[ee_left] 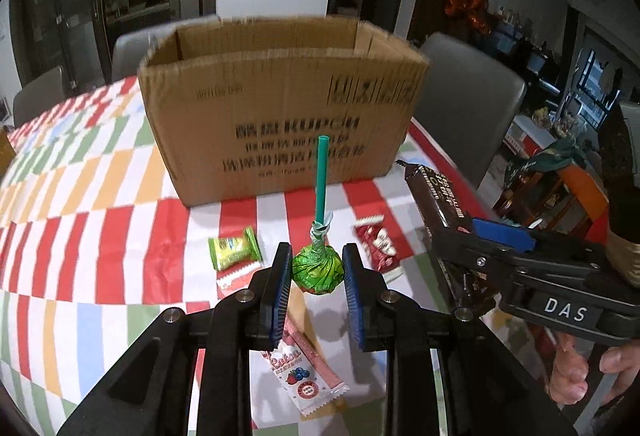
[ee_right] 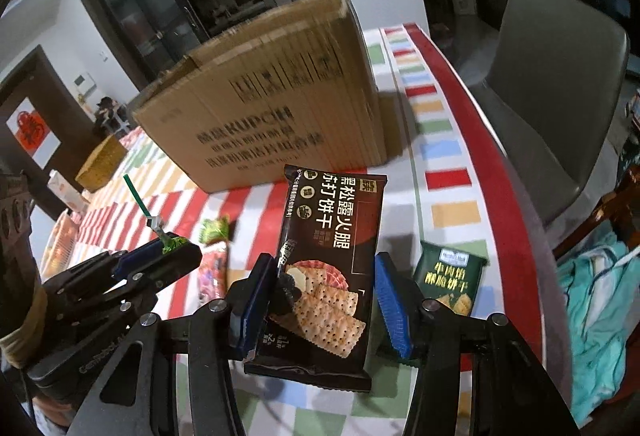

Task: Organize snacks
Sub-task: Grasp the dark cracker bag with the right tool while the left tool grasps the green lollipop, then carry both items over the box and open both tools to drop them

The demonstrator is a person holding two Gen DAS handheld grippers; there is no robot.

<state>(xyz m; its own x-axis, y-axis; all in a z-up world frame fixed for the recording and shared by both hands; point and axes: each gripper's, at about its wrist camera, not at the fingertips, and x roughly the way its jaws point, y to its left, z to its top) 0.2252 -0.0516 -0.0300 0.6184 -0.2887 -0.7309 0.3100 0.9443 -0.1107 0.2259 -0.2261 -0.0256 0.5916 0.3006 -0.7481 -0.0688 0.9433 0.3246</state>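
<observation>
Aloft, left gripper (ee_left: 317, 272) jaws around green lollipop (ee_left: 317, 268), right gripper (ee_right: 326, 300) jaws around cracker packet (ee_right: 328, 268).

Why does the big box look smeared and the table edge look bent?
Left wrist view: the cardboard box is streaked by motion blur, while the lollipop in the tool stays sharp. Right wrist view: the fisheye lens bows the table edge; the cracker packet stays crisp, the box print smeared.

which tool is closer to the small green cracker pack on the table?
Right. The right tool, shut on the dark cracker pack, hangs just left of the green pack. The left tool, holding the lollipop, is farther left.
</observation>
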